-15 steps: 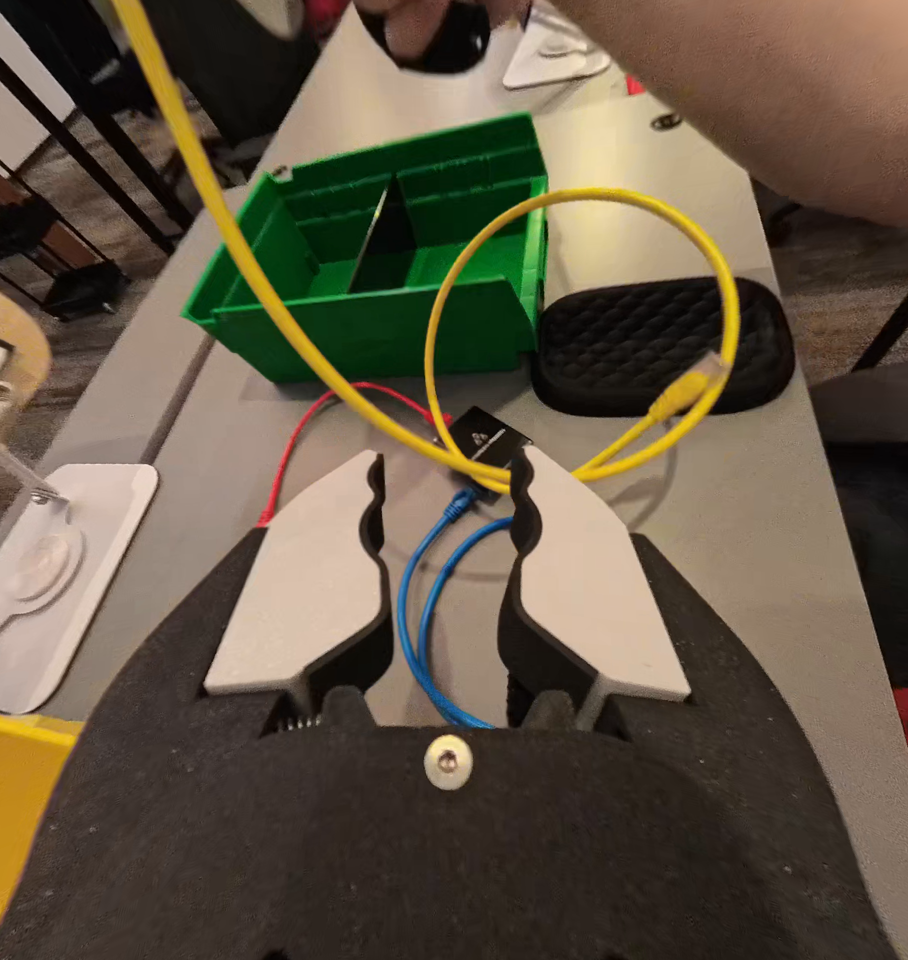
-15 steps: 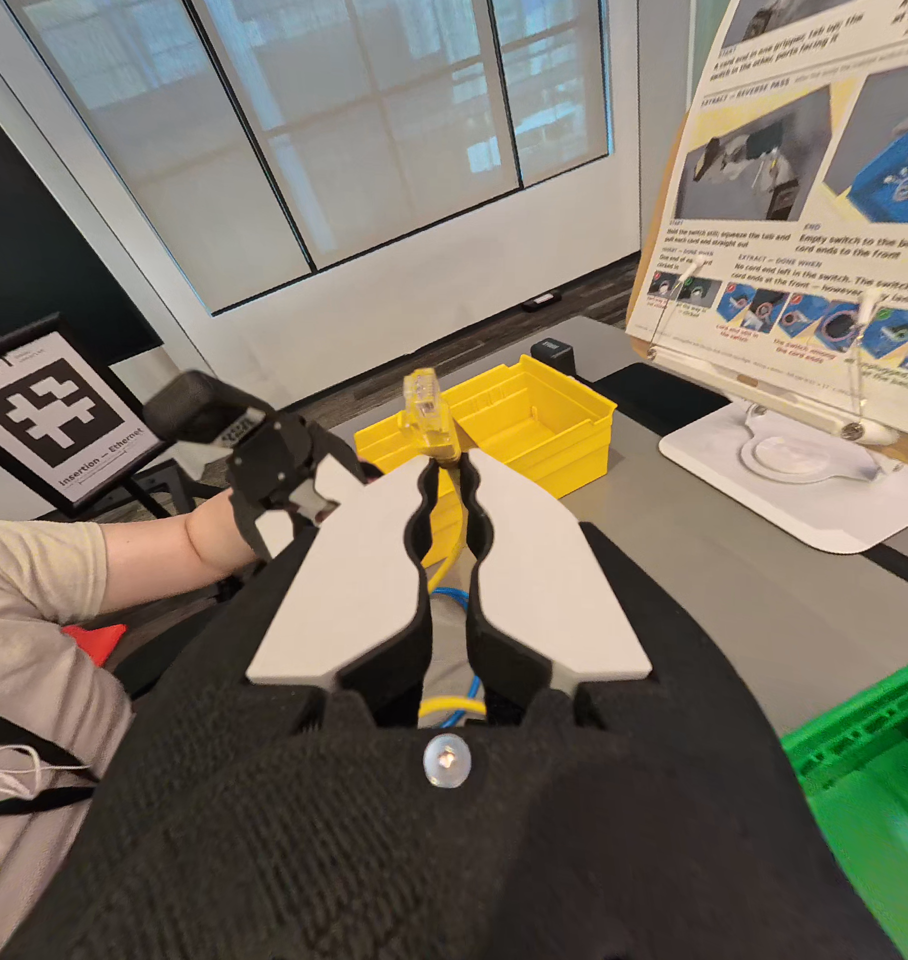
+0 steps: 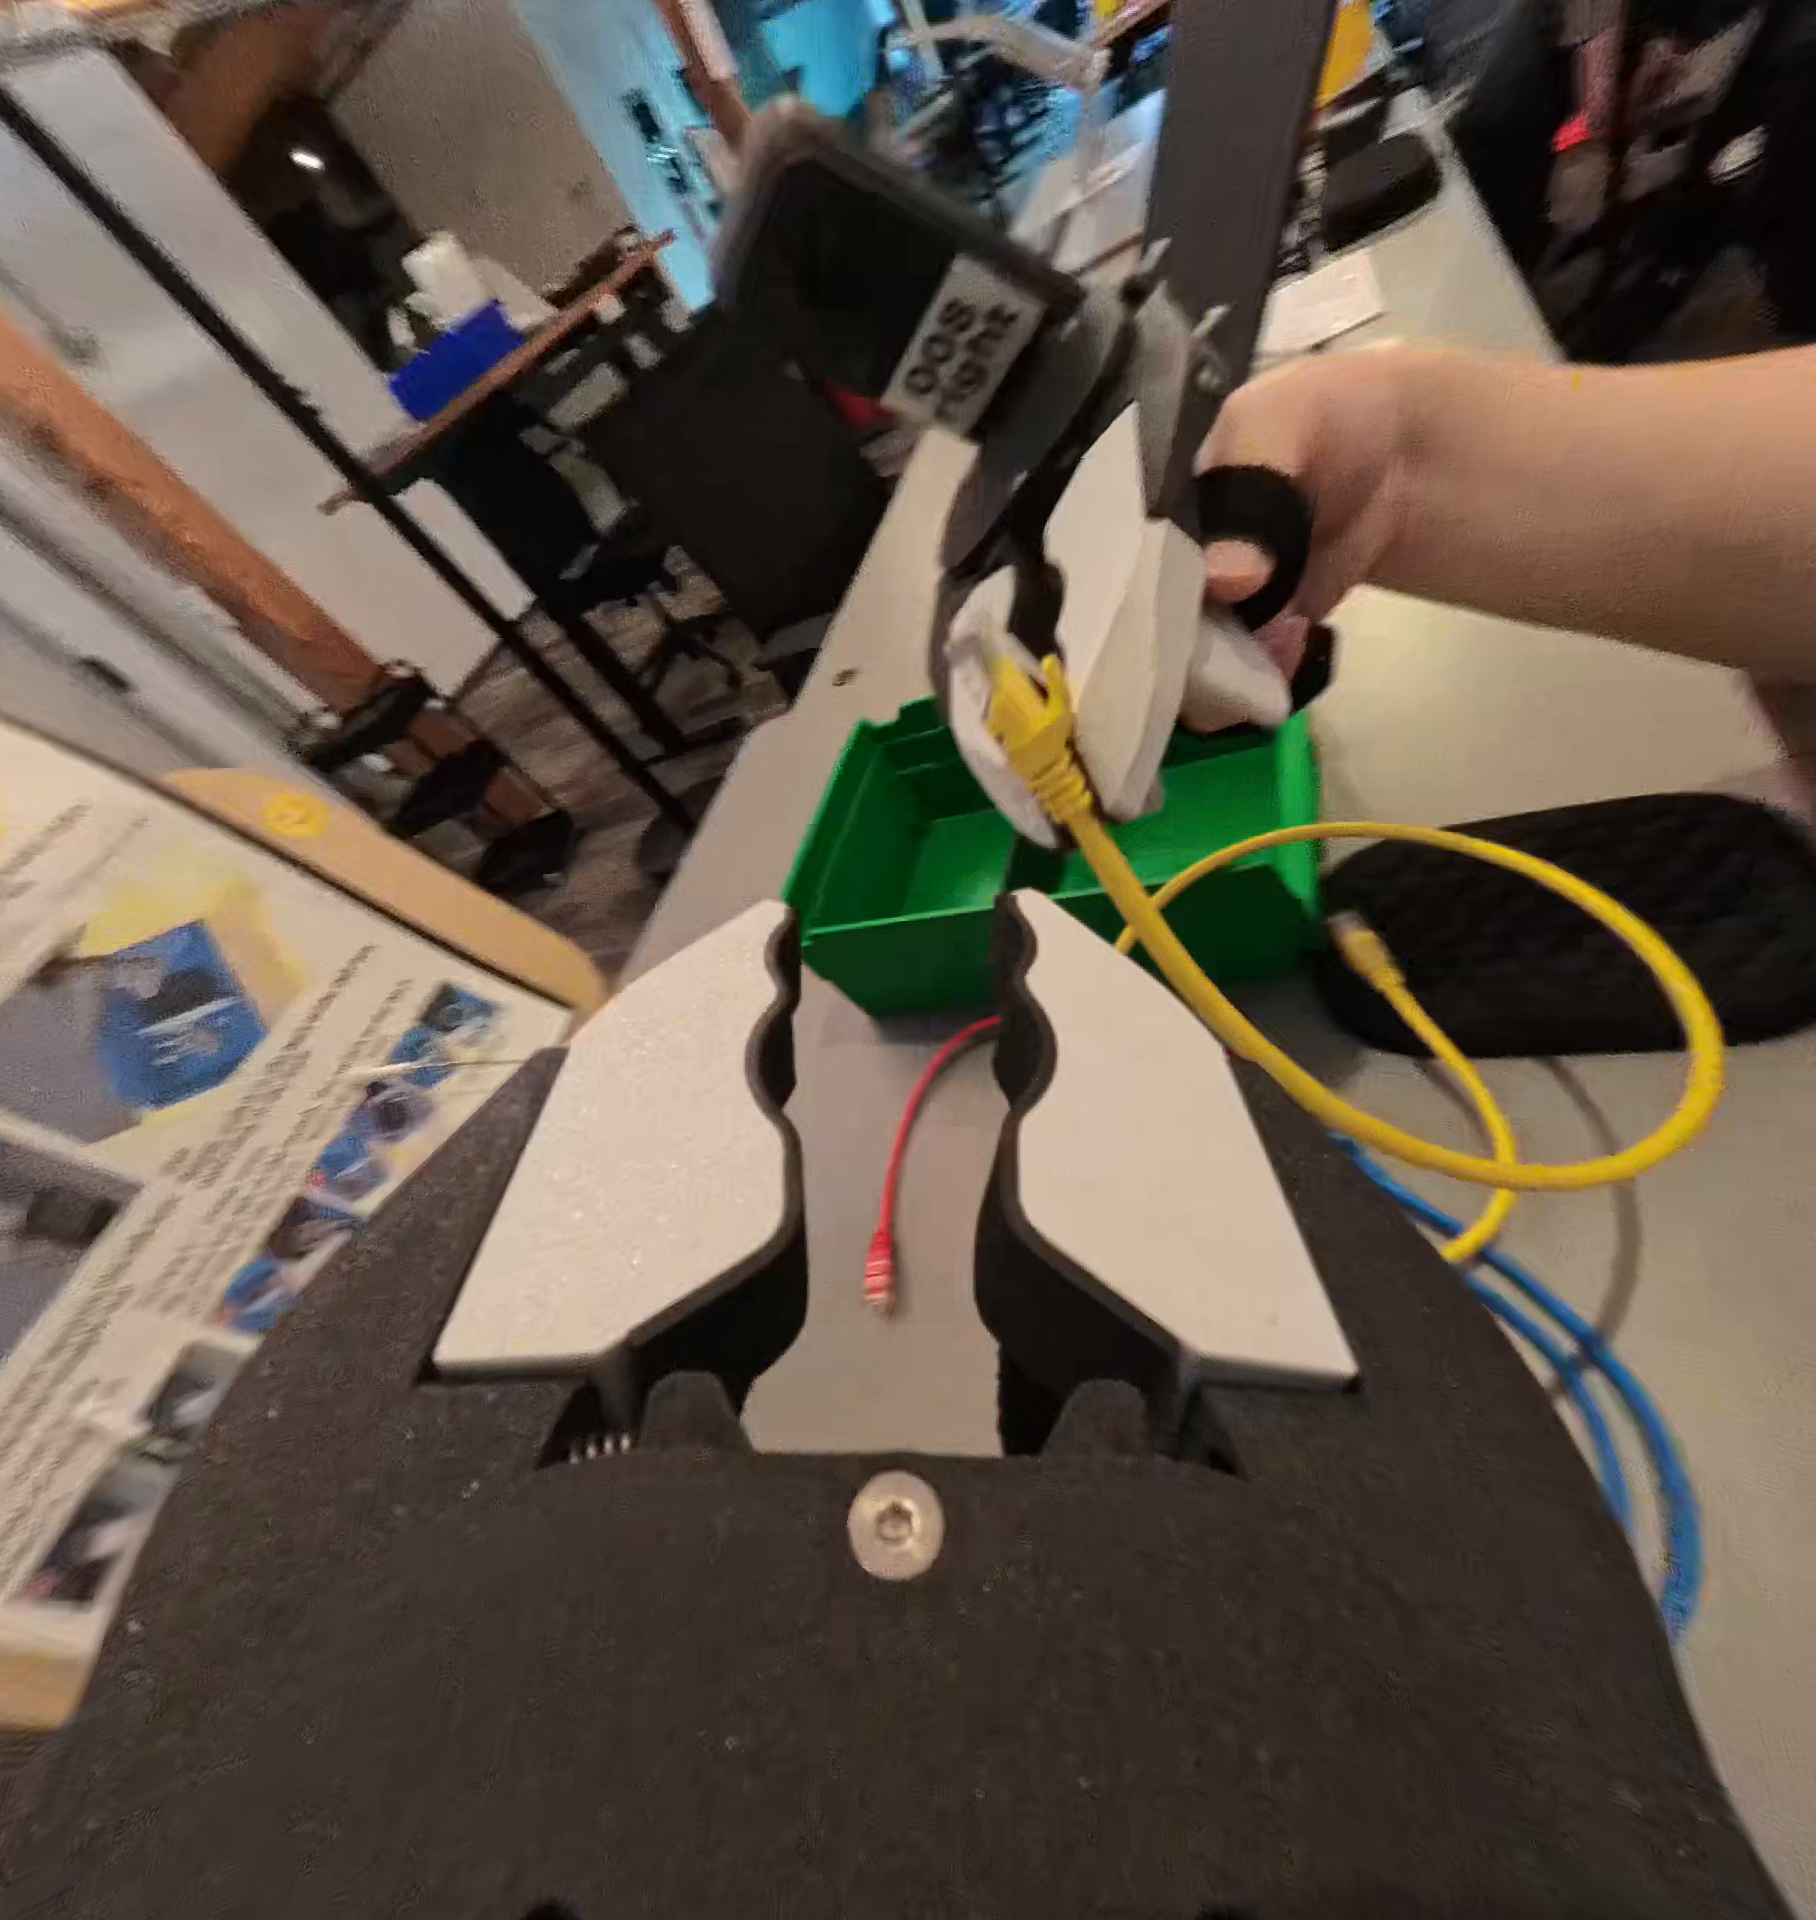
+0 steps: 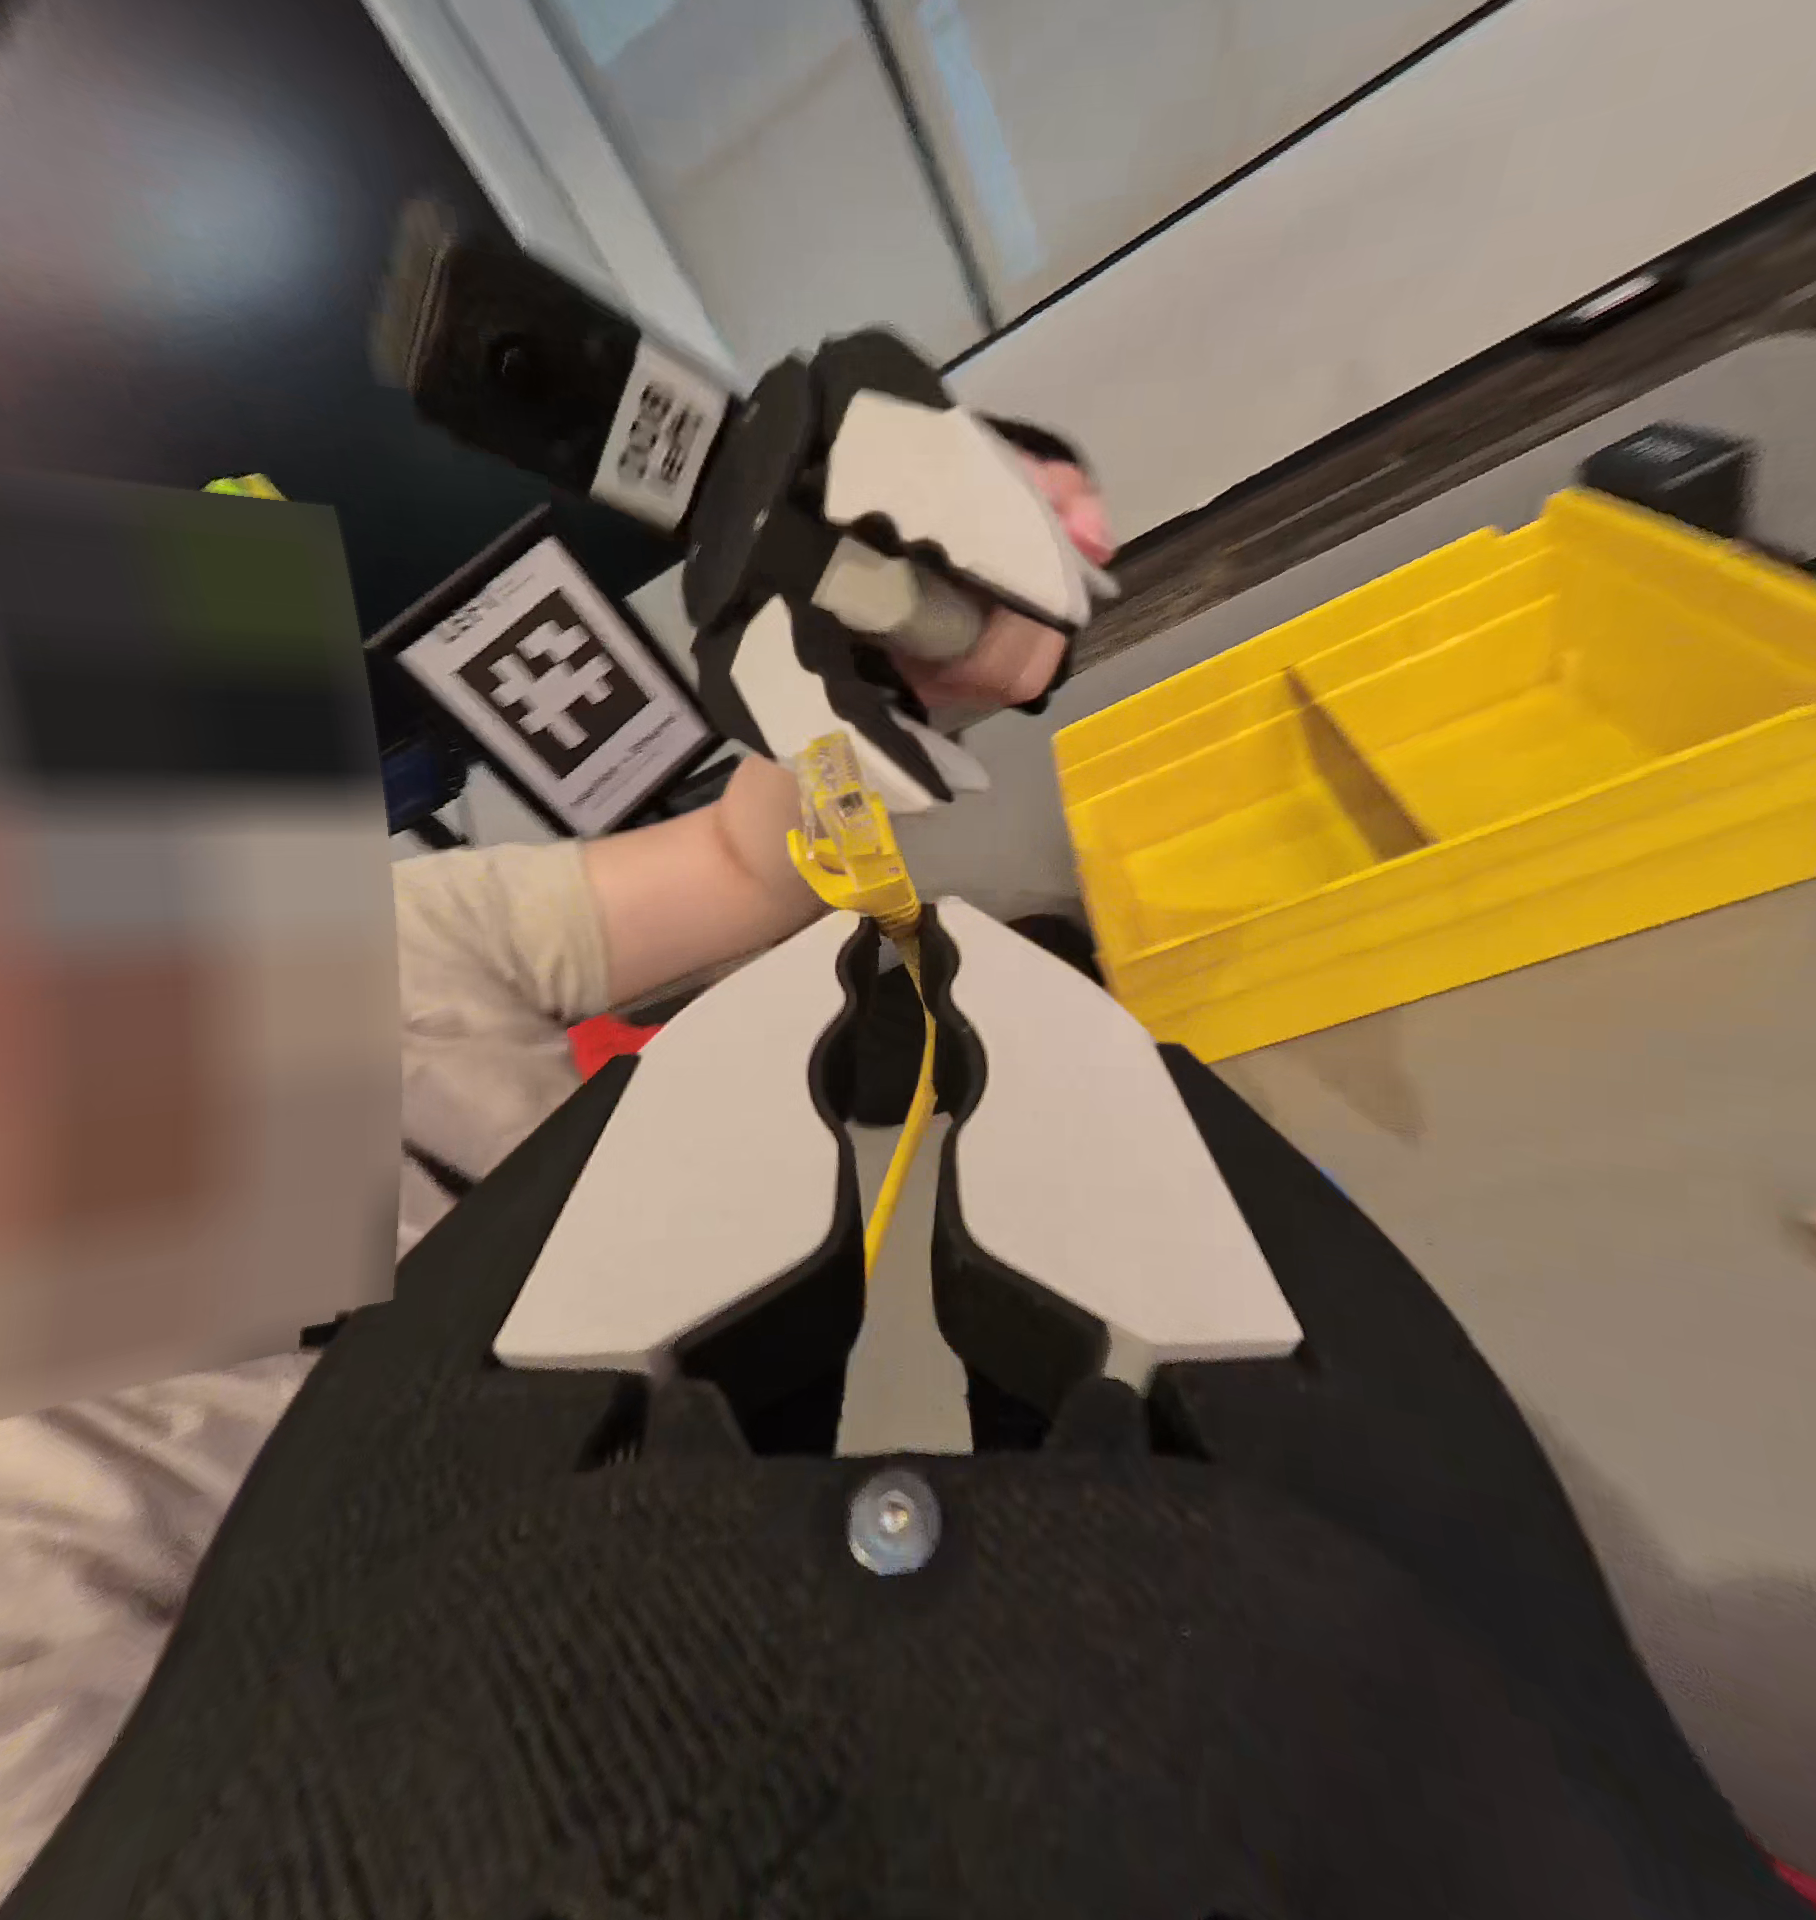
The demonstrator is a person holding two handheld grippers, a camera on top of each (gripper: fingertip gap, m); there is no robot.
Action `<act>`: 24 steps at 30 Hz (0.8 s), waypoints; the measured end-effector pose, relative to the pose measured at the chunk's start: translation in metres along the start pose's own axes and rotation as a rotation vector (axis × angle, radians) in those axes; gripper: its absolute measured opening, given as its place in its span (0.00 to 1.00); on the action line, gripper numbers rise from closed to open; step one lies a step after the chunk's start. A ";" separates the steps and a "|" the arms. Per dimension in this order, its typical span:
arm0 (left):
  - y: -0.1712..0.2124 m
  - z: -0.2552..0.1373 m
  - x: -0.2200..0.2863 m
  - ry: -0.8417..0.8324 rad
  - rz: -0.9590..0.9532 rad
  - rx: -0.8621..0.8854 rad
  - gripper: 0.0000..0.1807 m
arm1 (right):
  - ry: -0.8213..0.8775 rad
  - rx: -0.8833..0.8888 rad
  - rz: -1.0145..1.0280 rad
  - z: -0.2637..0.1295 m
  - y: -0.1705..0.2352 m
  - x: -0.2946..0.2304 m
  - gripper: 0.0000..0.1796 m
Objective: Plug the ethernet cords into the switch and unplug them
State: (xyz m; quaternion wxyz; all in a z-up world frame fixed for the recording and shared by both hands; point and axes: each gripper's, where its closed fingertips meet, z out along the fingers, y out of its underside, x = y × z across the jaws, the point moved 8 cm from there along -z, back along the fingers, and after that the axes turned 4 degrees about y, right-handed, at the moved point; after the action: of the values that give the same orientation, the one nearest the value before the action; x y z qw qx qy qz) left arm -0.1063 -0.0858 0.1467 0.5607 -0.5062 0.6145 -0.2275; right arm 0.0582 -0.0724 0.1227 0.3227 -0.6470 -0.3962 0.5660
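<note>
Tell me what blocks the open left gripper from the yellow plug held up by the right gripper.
Nothing visible does. The left gripper is open and empty; the yellow plug sticks out of the shut right gripper, above the green bin, with open air between.

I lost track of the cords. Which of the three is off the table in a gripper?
The yellow cord: the right gripper pinches it behind its plug. The red cord and blue cord lie on the table.

I see the yellow cord (image 3: pixel 1403 1132) looping in mid-air, its clear-tipped plug (image 4: pixel 844 821) raised; red cord (image 3: pixel 899 1164) and blue cord (image 3: pixel 1600 1382) lie on the table
</note>
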 end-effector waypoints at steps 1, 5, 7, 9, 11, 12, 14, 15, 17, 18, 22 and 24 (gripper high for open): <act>-0.005 0.003 0.001 0.092 -0.068 0.005 0.21 | -0.056 -0.040 0.015 0.005 0.003 -0.003 0.05; -0.018 0.011 -0.004 0.381 -0.301 0.059 0.17 | -0.081 -0.192 0.000 0.025 0.014 0.000 0.05; -0.018 0.012 -0.004 0.471 -0.349 0.034 0.10 | -0.076 -0.211 -0.010 0.030 0.016 0.002 0.05; -0.012 0.015 -0.004 0.459 -0.356 -0.081 0.10 | -0.048 -0.220 -0.035 0.031 0.017 0.005 0.05; -0.008 0.016 -0.001 0.467 -0.363 -0.124 0.08 | -0.021 -0.246 -0.078 0.030 0.019 0.007 0.05; -0.007 0.019 -0.001 0.462 -0.385 -0.135 0.09 | -0.003 -0.258 -0.094 0.030 0.020 0.008 0.05; -0.003 0.024 0.000 0.470 -0.434 -0.170 0.09 | 0.024 -0.280 -0.124 0.030 0.021 0.009 0.05; -0.001 0.026 -0.001 0.480 -0.452 -0.185 0.09 | 0.034 -0.292 -0.136 0.029 0.022 0.010 0.05; 0.002 0.028 0.000 0.497 -0.486 -0.215 0.09 | 0.061 -0.310 -0.148 0.029 0.025 0.012 0.05; 0.004 0.029 0.000 0.508 -0.494 -0.232 0.10 | 0.061 -0.322 -0.153 0.029 0.026 0.012 0.05; 0.010 0.033 0.003 0.557 -0.517 -0.318 0.12 | 0.077 -0.373 -0.192 0.032 0.032 0.012 0.05; 0.012 0.035 0.005 0.590 -0.533 -0.380 0.12 | 0.088 -0.395 -0.211 0.033 0.034 0.013 0.05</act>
State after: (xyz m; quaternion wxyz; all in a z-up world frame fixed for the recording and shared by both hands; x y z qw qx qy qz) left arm -0.0780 -0.0761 0.1250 0.1797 -0.6547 0.6271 -0.3819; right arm 0.0307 -0.0784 0.0826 0.2644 -0.6766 -0.5503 0.4117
